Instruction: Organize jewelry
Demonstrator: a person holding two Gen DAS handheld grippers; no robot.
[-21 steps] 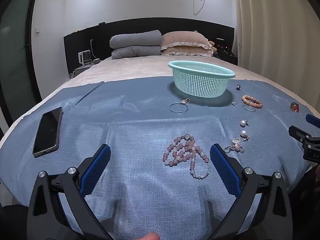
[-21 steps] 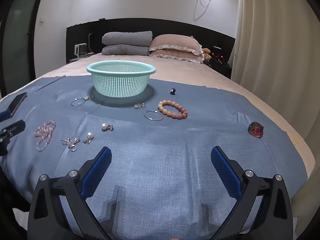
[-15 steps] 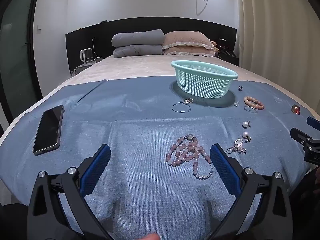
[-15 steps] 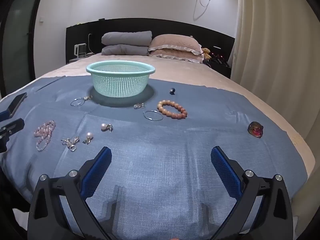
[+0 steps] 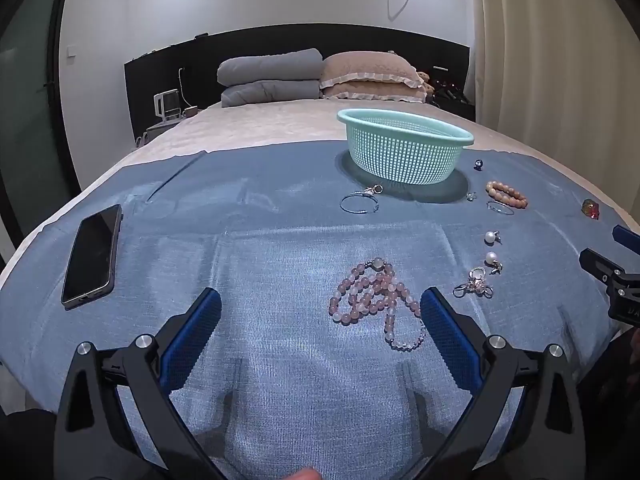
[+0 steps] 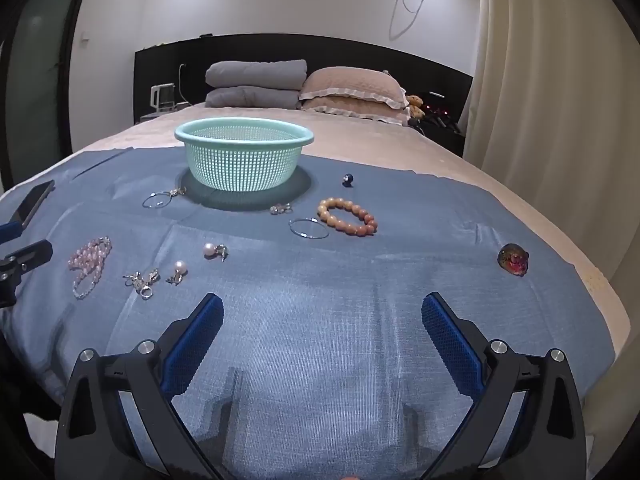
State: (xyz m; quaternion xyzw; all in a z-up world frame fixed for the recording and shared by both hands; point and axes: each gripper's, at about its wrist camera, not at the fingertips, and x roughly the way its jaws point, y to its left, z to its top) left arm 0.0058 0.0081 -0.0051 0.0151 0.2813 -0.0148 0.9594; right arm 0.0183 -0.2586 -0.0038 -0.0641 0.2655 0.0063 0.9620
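Note:
A mint mesh basket (image 5: 404,150) (image 6: 243,156) stands on the blue cloth (image 5: 280,240). A pink bead necklace (image 5: 374,300) (image 6: 89,264) lies just ahead of my left gripper (image 5: 320,316), near its right finger; the gripper is open and empty. Two pearl earrings (image 5: 492,248) (image 6: 214,250), a silver charm (image 5: 474,283) (image 6: 141,282), two silver hoops (image 5: 359,202) (image 6: 309,228), an orange bead bracelet (image 5: 506,194) (image 6: 347,217), a dark bead (image 6: 347,179) and a red stone (image 6: 513,260) lie scattered. My right gripper (image 6: 322,320) is open and empty over bare cloth.
A black phone (image 5: 93,252) lies on the cloth at the left. Pillows (image 5: 372,76) and a folded grey quilt (image 5: 272,78) lie at the head of the bed. A curtain (image 6: 560,80) hangs on the right. The bed edge is close below both grippers.
My left gripper has shifted slightly left and back, so the necklace and basket sit further right in its view. The right gripper has hardly moved.

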